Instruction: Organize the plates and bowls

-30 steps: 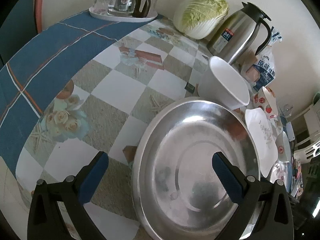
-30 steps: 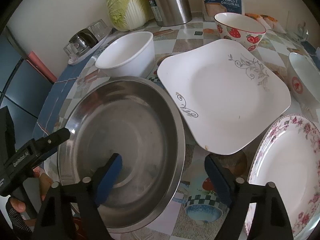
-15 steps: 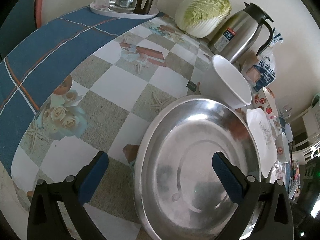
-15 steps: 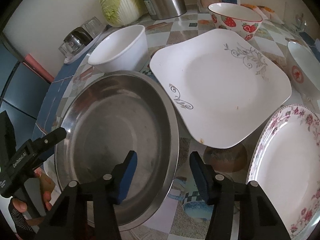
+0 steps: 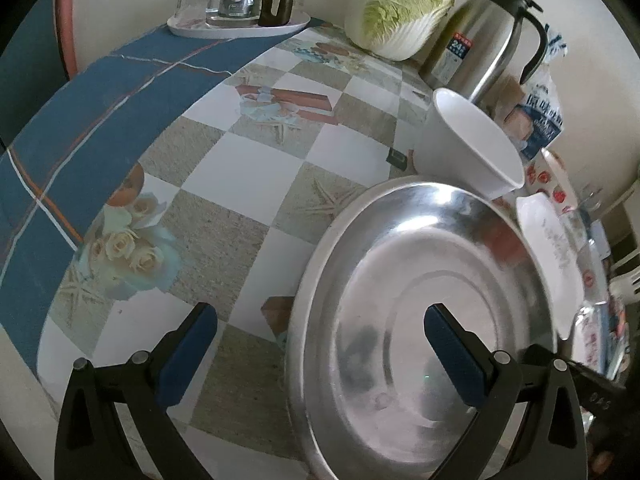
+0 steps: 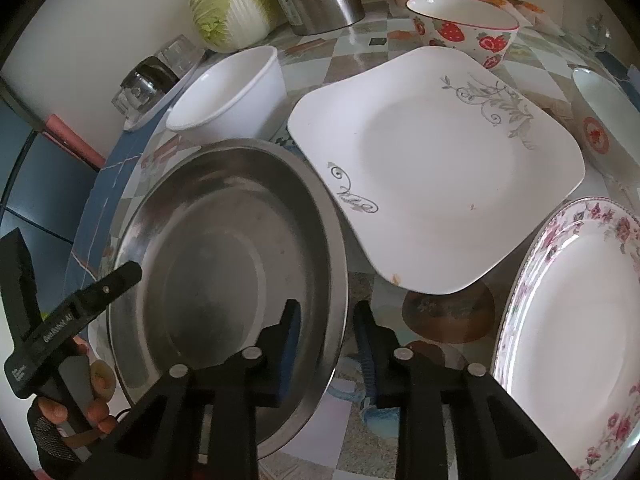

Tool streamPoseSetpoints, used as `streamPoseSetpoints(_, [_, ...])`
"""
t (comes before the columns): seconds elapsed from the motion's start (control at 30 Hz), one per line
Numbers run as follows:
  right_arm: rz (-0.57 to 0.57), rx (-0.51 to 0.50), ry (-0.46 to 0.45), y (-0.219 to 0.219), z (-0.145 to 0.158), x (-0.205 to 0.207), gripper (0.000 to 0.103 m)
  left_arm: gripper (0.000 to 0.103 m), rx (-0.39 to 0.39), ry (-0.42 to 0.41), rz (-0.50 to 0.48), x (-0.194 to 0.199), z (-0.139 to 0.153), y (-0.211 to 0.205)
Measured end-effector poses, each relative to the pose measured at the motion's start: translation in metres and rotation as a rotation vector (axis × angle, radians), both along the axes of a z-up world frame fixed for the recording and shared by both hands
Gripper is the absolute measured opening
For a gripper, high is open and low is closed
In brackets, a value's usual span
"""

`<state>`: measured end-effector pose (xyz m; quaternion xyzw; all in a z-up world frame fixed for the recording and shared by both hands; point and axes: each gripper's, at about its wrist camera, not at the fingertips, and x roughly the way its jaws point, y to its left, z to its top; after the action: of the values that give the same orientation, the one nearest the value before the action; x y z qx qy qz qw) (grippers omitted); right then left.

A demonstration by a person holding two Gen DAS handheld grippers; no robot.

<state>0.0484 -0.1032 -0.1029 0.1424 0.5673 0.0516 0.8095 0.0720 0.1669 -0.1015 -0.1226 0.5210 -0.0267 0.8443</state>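
Observation:
A large steel pan (image 6: 224, 256) lies on the checked tablecloth; it also shows in the left wrist view (image 5: 420, 320). My right gripper (image 6: 330, 344) has closed on the pan's near right rim, one pad inside and one outside. My left gripper (image 5: 320, 356) is open, straddling the pan's left rim without gripping it. A white bowl (image 6: 228, 96) stands behind the pan. A square white plate (image 6: 436, 160), a floral round plate (image 6: 576, 332) and a strawberry bowl (image 6: 464, 28) lie to the right.
A cabbage (image 5: 400, 8), a steel thermos jug (image 5: 484, 36), a bread bag (image 5: 536, 120) and a tray with a glass teapot (image 5: 244, 4) line the wall. Another white bowl with a red mark (image 6: 600, 128) sits at far right. The table edge curves at left.
My right gripper has narrowed from wide open to pinching the steel pan's rim. My left gripper has stayed open and shifted slightly relative to the pan.

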Motion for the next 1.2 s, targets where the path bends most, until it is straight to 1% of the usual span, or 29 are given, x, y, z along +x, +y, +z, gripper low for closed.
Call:
streamPoseSetpoints(0.07, [-0.001,-0.002,0.001,0.0,0.0,0.0,0.028,0.103,0.014,0.005,0.016,0.001,0.0,0.001])
streamPoseSetpoints(0.17, [-0.002,-0.006,0.005,0.0,0.0,0.0,0.025,0.103,0.041,0.019,0.022,0.003,-0.002,0.003])
streamPoseSetpoints(0.23, [-0.003,-0.01,0.005,-0.002,-0.001,0.0,0.025,0.099,0.051,0.024,0.025,0.004,-0.003,0.004])
streamPoseSetpoints(0.3, [-0.003,-0.01,0.004,-0.002,0.0,0.001,0.023,0.087,0.08,0.025,0.029,0.004,-0.002,0.003])
streamPoseSetpoints(0.33, [-0.003,-0.01,0.004,-0.002,0.0,0.001,0.023,0.084,0.093,0.026,0.028,0.004,-0.001,0.003])
streamPoseSetpoints(0.37, [-0.003,-0.011,0.005,-0.002,-0.001,0.001,0.023,0.077,0.105,0.027,0.029,0.004,-0.001,0.003])
streamPoseSetpoints(0.43, [-0.003,-0.011,0.005,-0.002,0.0,0.002,0.023,0.071,0.123,0.034,0.032,0.007,-0.001,0.004])
streamPoseSetpoints(0.5, [-0.004,-0.013,0.006,-0.002,-0.001,0.002,0.023,0.06,0.142,0.036,0.028,0.01,0.0,0.003])
streamPoseSetpoints(0.53, [-0.004,-0.014,0.005,-0.001,-0.001,0.002,0.023,0.057,0.151,0.038,0.024,0.01,0.0,0.002])
streamPoseSetpoints(0.57, [-0.003,-0.015,0.005,-0.001,-0.001,0.002,0.023,0.053,0.15,0.036,0.017,0.01,0.0,0.001])
streamPoseSetpoints(0.6, [0.001,-0.017,0.004,0.0,-0.001,0.002,0.02,0.047,0.142,0.033,0.01,0.01,0.0,0.0])
streamPoseSetpoints(0.63, [0.005,-0.018,0.004,0.002,-0.002,0.003,0.018,0.044,0.136,0.031,0.004,0.01,0.001,-0.001])
streamPoseSetpoints(0.67, [0.011,-0.016,0.005,0.003,-0.002,0.004,0.016,0.039,0.132,0.03,-0.003,0.011,0.001,-0.002])
streamPoseSetpoints(0.77, [0.022,-0.019,0.004,0.006,-0.002,0.004,0.016,0.026,0.141,0.027,-0.02,0.012,0.002,-0.009])
streamPoseSetpoints(1.0, [0.039,-0.011,0.016,0.009,-0.001,0.004,0.015,0.026,0.189,0.029,-0.013,0.009,0.008,-0.013])
streamPoseSetpoints(1.2, [0.063,-0.002,-0.023,0.012,0.012,0.001,0.016,0.024,0.231,0.006,0.002,0.001,0.026,-0.014])
